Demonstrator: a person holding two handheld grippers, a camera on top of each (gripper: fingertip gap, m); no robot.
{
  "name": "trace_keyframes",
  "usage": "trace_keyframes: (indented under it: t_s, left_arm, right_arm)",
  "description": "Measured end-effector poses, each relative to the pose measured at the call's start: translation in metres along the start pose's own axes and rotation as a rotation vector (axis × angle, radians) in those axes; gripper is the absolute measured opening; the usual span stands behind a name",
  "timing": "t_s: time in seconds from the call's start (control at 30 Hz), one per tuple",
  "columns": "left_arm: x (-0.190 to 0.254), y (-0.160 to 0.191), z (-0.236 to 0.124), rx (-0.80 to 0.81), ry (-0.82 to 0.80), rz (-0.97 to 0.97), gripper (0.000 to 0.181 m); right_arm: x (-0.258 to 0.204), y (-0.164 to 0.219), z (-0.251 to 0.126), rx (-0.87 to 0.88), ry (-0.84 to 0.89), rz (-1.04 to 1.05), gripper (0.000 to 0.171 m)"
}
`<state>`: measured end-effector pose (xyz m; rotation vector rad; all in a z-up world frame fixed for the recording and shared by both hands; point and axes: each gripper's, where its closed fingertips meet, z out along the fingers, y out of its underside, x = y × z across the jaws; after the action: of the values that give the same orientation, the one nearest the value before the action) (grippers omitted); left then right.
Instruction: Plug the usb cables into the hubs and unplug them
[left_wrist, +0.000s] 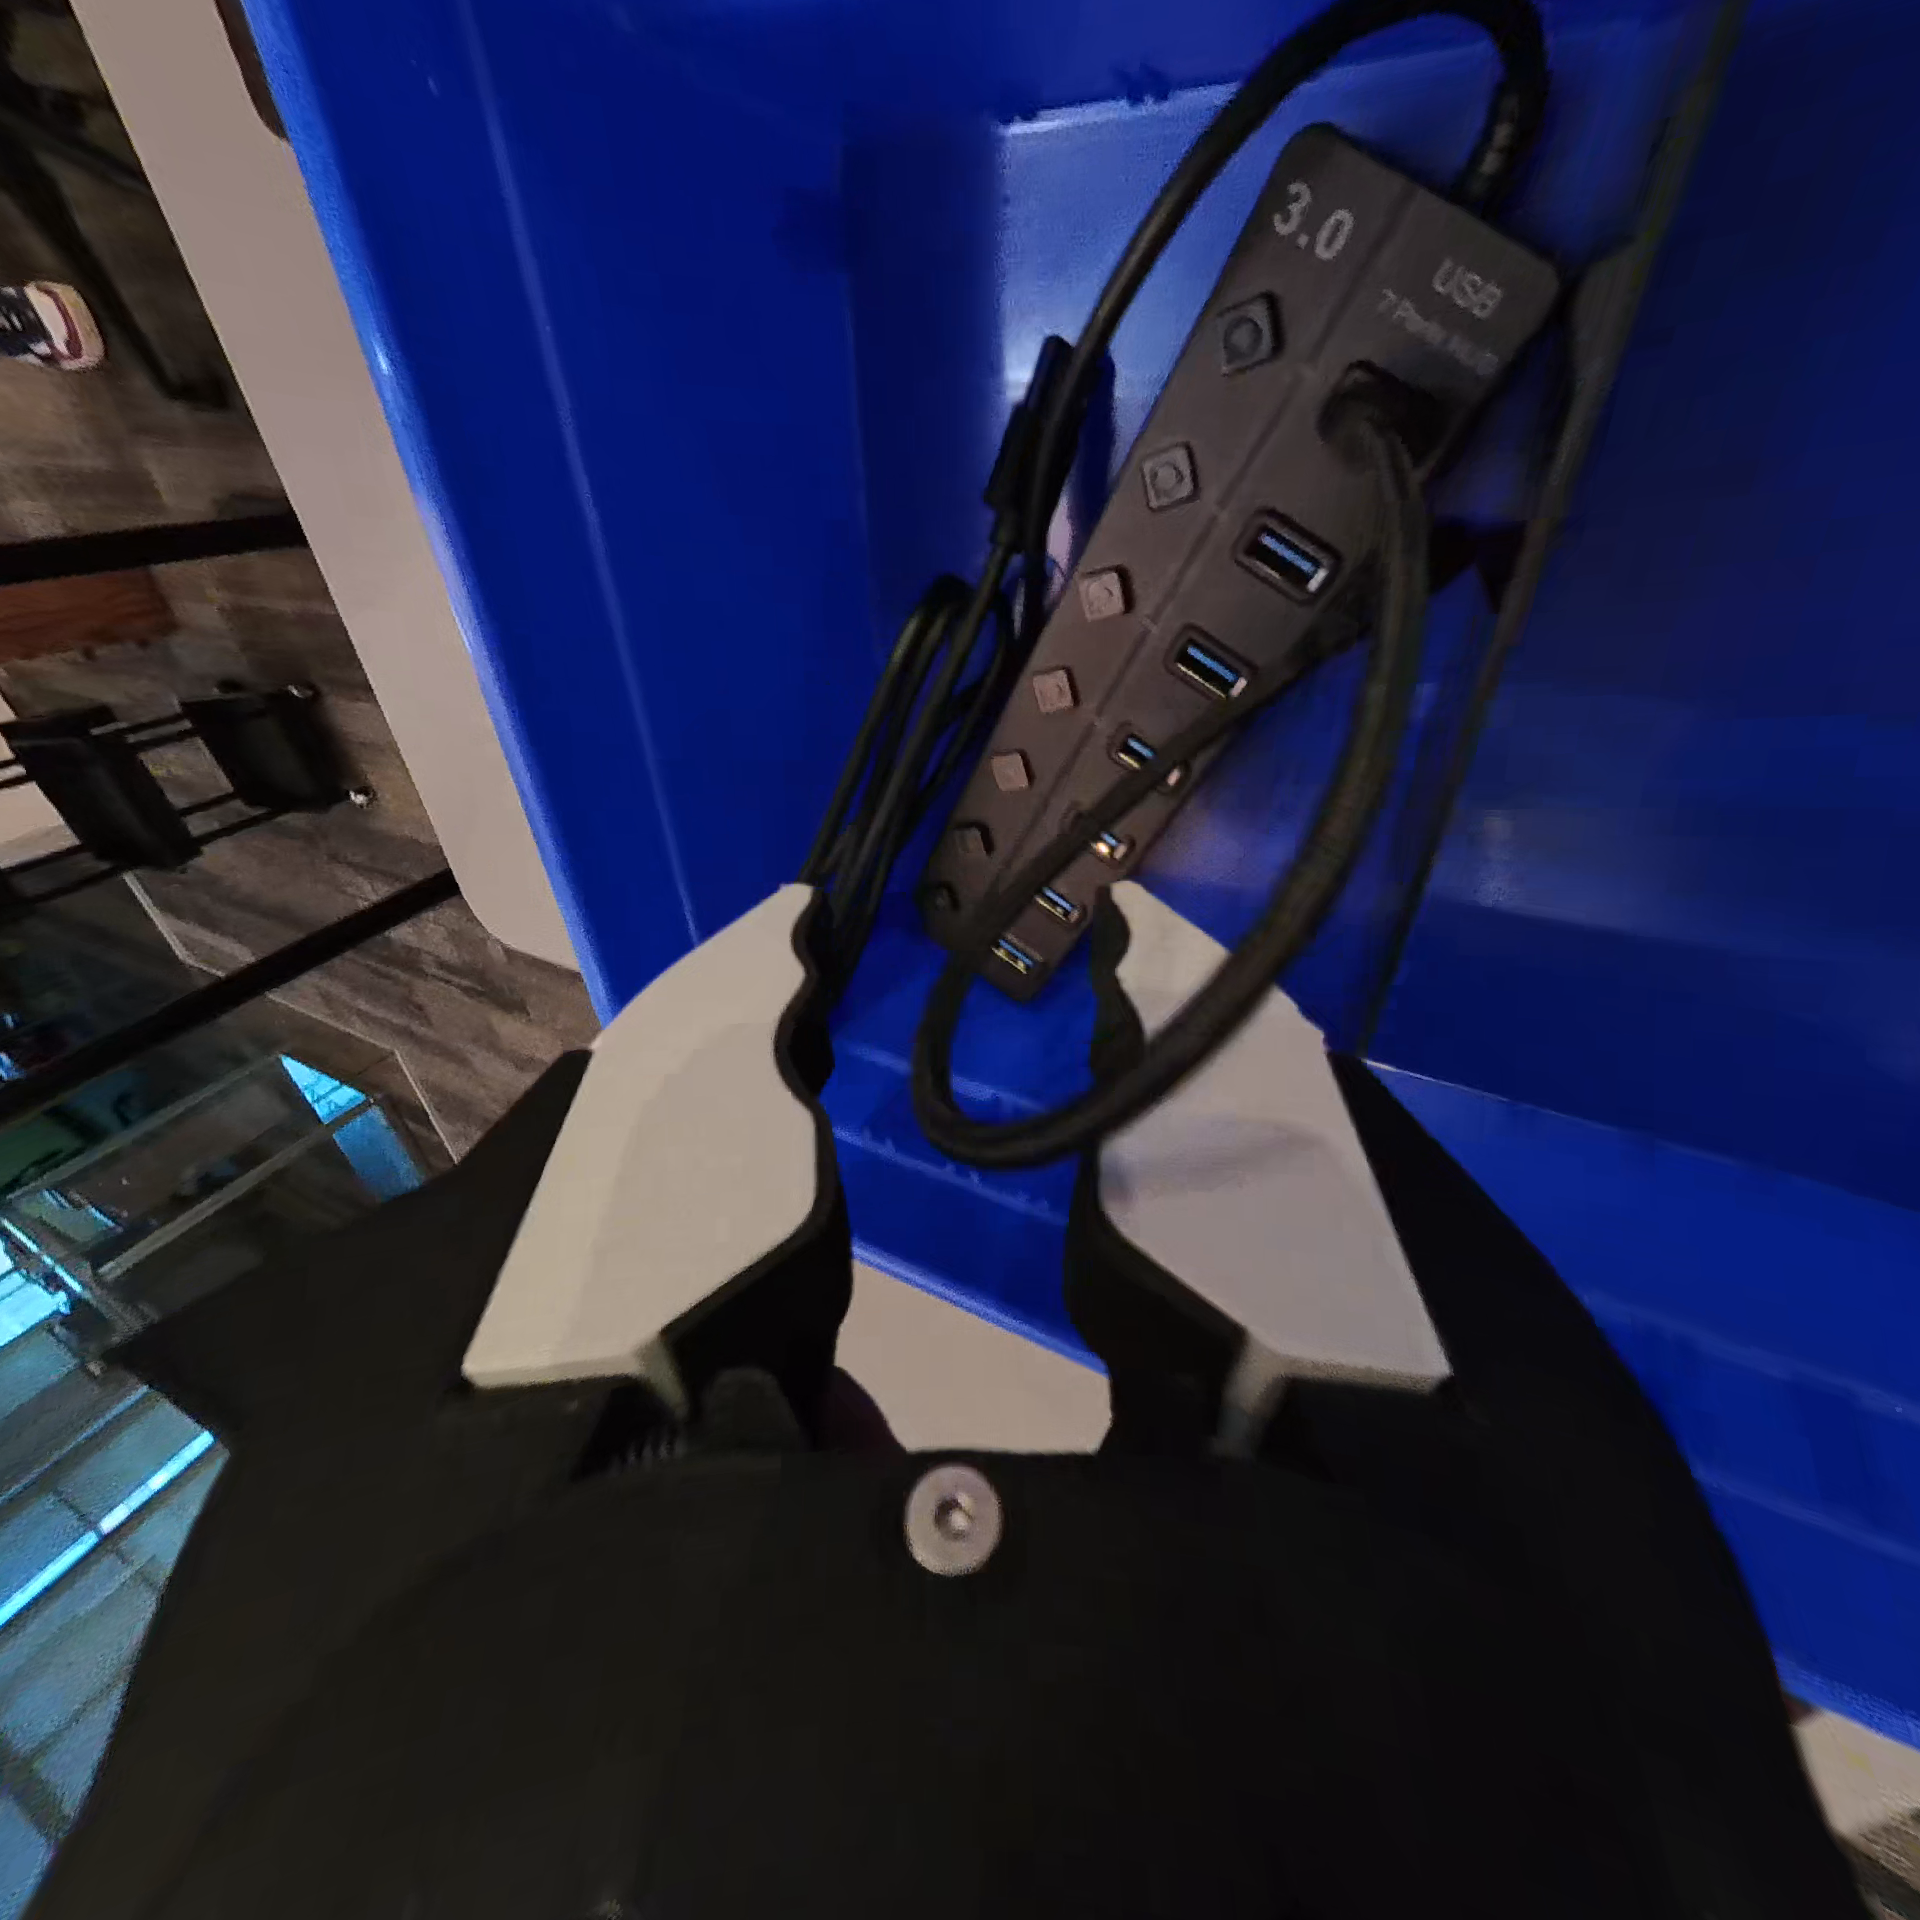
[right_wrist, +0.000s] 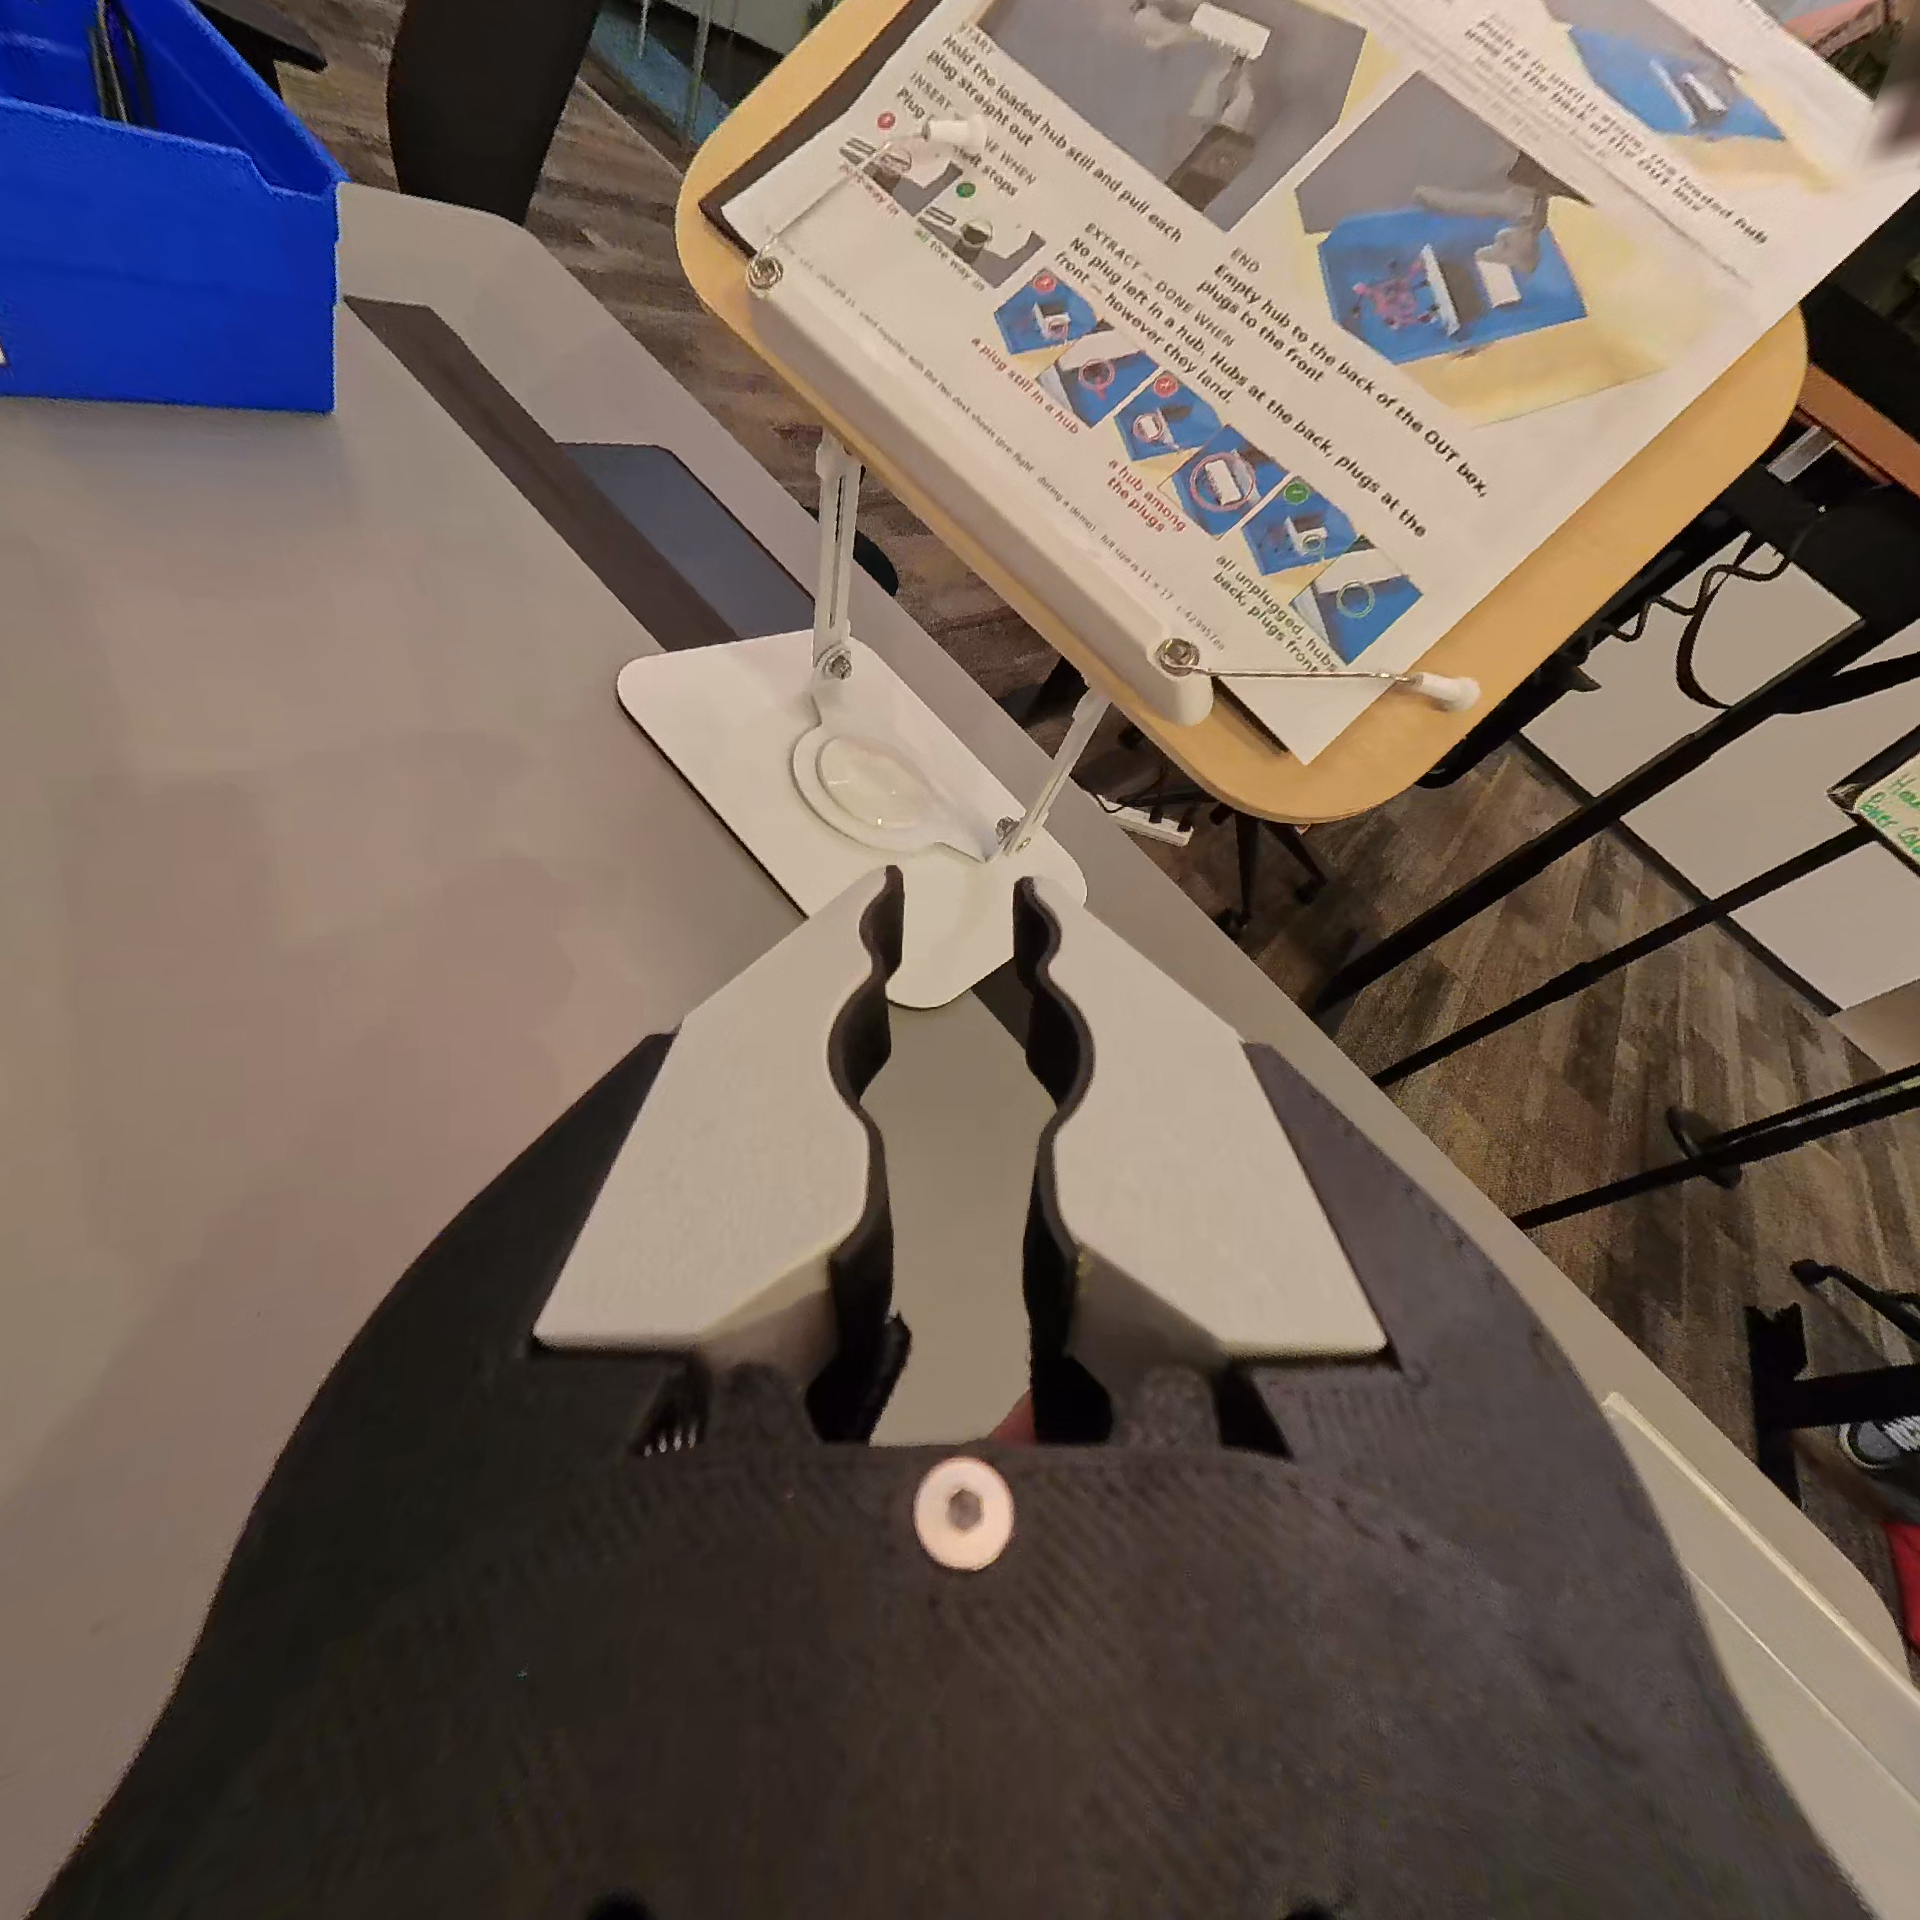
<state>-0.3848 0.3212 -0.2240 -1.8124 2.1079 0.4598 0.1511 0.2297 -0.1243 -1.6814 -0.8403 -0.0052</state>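
The left tongs (left_wrist: 961, 914) are released, pointing at the near end of the black hub (left_wrist: 1195, 623), which lies in the blue bin (left_wrist: 675, 416). The right tongs (right_wrist: 956, 894) hang over the worktop (right_wrist: 312, 831), parted, holding nothing.

The blue bin (left_wrist: 727, 416) looks like shiny, smooth plastic. The black hub (left_wrist: 1226, 582) looks dull. The stand's board (right_wrist: 1621, 582) looks like smooth wood, holding paper (right_wrist: 1351, 260).

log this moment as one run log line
left gripper: open, at hub in blue bin | cable: plugged into hub | right gripper: open, empty, over table
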Motion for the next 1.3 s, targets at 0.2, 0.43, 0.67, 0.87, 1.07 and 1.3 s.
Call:
trace_keyframes:
  t_s: [0.2,0.43,0.67,0.87,1.07,1.3]
  left_arm:
    - [0.015,0.0,0.023,-0.026,0.152,0.08,0.033]
    - [0.026,-0.006,0.036,-0.004,0.325,0.059,0.041]
    - [0.047,-0.007,0.056,-0.069,0.395,0.125,0.071]
    - [0.041,-0.014,0.062,-0.051,0.317,0.166,0.065]
    - [0.039,-0.014,0.06,-0.026,0.272,0.18,0.06]
    - [0.029,-0.019,0.043,0.016,0.206,0.153,0.05]
  right_arm:
    - [0.0,0.009,0.005,-0.014,-0.008,0.013,0.018]
    - [-0.004,0.023,0.014,-0.044,-0.032,0.032,0.018]
    - [-0.004,0.031,0.017,-0.06,-0.04,0.038,0.018]
    - [-0.005,0.032,0.018,-0.059,-0.043,0.042,0.018]
    - [-0.007,0.031,0.018,-0.06,-0.048,0.028,0.018]
    - [-0.006,0.032,0.018,-0.056,-0.05,0.041,0.017]
